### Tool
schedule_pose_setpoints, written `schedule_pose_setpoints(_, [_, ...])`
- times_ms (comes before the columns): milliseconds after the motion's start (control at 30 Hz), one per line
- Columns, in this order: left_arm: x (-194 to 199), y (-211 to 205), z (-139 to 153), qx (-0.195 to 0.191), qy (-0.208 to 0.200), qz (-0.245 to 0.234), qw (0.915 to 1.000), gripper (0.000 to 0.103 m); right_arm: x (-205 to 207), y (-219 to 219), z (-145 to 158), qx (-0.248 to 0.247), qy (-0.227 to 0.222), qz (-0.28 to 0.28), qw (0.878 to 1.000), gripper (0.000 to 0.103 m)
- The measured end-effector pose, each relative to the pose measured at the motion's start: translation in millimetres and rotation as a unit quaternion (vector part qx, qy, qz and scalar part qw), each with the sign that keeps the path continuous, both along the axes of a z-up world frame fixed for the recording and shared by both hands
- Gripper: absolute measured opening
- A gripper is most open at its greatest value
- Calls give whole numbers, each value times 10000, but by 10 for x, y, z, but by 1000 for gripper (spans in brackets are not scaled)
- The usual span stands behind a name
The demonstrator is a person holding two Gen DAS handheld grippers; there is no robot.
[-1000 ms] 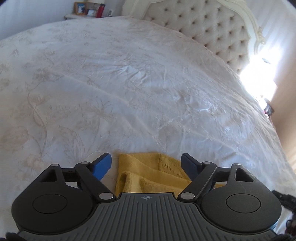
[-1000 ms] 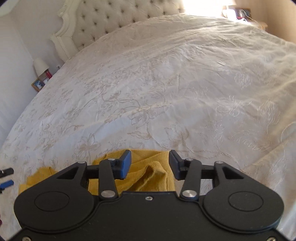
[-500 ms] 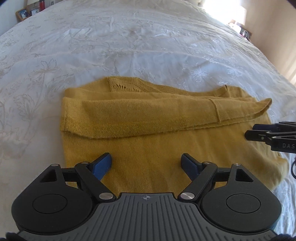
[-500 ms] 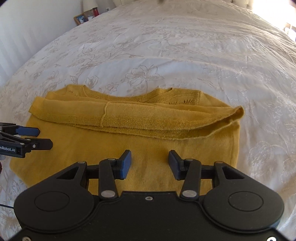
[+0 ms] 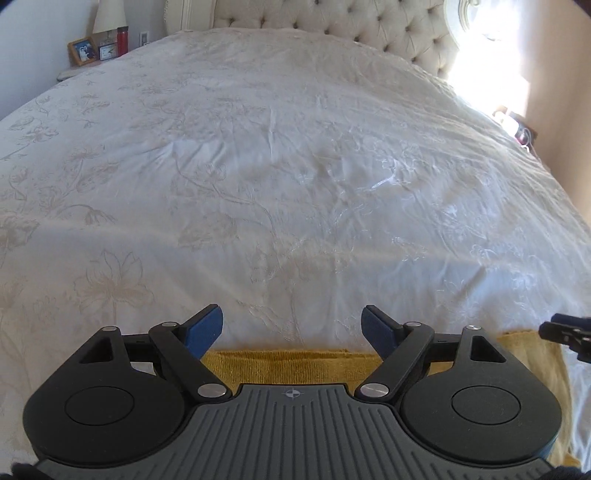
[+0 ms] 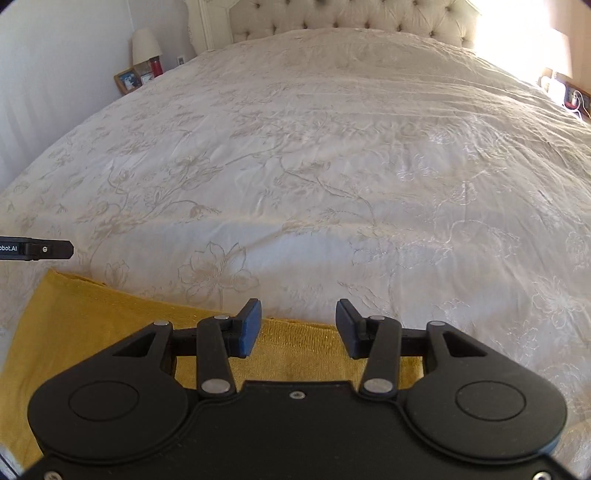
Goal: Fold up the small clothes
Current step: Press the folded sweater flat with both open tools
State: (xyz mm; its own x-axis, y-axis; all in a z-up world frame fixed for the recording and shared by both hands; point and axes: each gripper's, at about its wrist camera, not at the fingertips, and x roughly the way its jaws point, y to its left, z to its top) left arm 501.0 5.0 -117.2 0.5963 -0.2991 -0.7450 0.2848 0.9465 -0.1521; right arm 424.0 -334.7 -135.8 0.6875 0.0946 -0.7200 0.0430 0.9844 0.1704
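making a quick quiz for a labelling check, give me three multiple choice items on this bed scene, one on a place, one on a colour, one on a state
1. Where does the garment lie?
A. on the bedspread's near edge
B. against the headboard
C. on the nightstand

2. What colour is the garment?
A. red
B. mustard yellow
C. navy

3. How do the jaws of the right gripper stand?
A. shut on the garment
B. apart, with nothing pinched
C. shut on a lamp

Answers:
1 A, it rests on the bedspread just under both grippers, far from the headboard.
2 B, the knit shows yellow in both wrist views.
3 B, the blue pads stand apart above the fabric; the left gripper is open too.
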Motion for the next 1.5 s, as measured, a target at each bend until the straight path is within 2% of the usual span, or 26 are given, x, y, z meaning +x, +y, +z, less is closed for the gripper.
schedule_pose_setpoints(67, [-115,41,-14,-7,150,-81,9999,82,-169,-22,-15,112,68,-26,9999,56])
schedule_pose_setpoints(167, [-405,89,-107,149,384,-283,9987,82,-472,25,-107,41,401,13,9992,57])
schedule_pose_setpoints(267, [-857,110,-255,413,683,-718,9942,82,-838,134,-220,-65,747,171,9970,57])
schedule_pose_setpoints(333, [-1203,131,-368,688,844,-1149,9874,82,-1102,231,-319,-268,1027,373,9936,57])
schedule_pose_setpoints(433, [-1650,192,-526,1256,1044,-1752,9709,83,-1500,268,-428,-534,1263,477,9894,58])
schedule_pose_setpoints(533, [-1871,363,-568,1344,1065,-1880,9671,83,-1700,125,-425,-352,1456,85,9887,61])
schedule_pose_setpoints(600, [-1869,448,-582,1421,1305,-1735,9658,84,-1759,40,-364,-254,1474,-204,9885,61])
schedule_pose_setpoints(700, [-1815,600,-506,1114,1394,-1274,9757,84,-1803,1,-216,-149,1224,-464,9913,61])
schedule_pose_setpoints(800, [-1799,683,-326,672,1242,-791,9868,84,-1787,74,-39,-66,867,-516,9949,62])
schedule_pose_setpoints(933, [-1796,585,-135,260,1041,-470,9931,85,-1631,314,42,125,627,-206,9977,62])
schedule_pose_setpoints(1067, [-1877,444,-50,99,989,-463,9940,85,-1455,766,46,285,481,697,9960,63])
schedule_pose_setpoints(1133, [-2003,441,-32,33,994,-409,9942,85,-1369,965,-3,255,564,996,9931,67])
schedule_pose_setpoints(1167, [-2050,451,-34,8,1018,-383,9941,85,-1325,1042,-89,305,732,1035,9915,71])
schedule_pose_setpoints(1267, [-2195,523,-73,56,1173,-315,9926,85,-1312,1207,-405,528,1435,1089,9822,73])
schedule_pose_setpoints(1300, [-2226,541,-86,96,1215,-304,9921,85,-1376,1270,-456,552,1516,1217,9794,74])
schedule_pose_setpoints(1400, [-2256,594,-103,166,1291,-277,9911,85,-1581,1414,-466,526,1582,1668,9718,75])
schedule_pose_setpoints(1500, [-2215,593,-103,183,1280,-216,9914,85,-1757,1451,-391,318,1397,1791,9733,75])
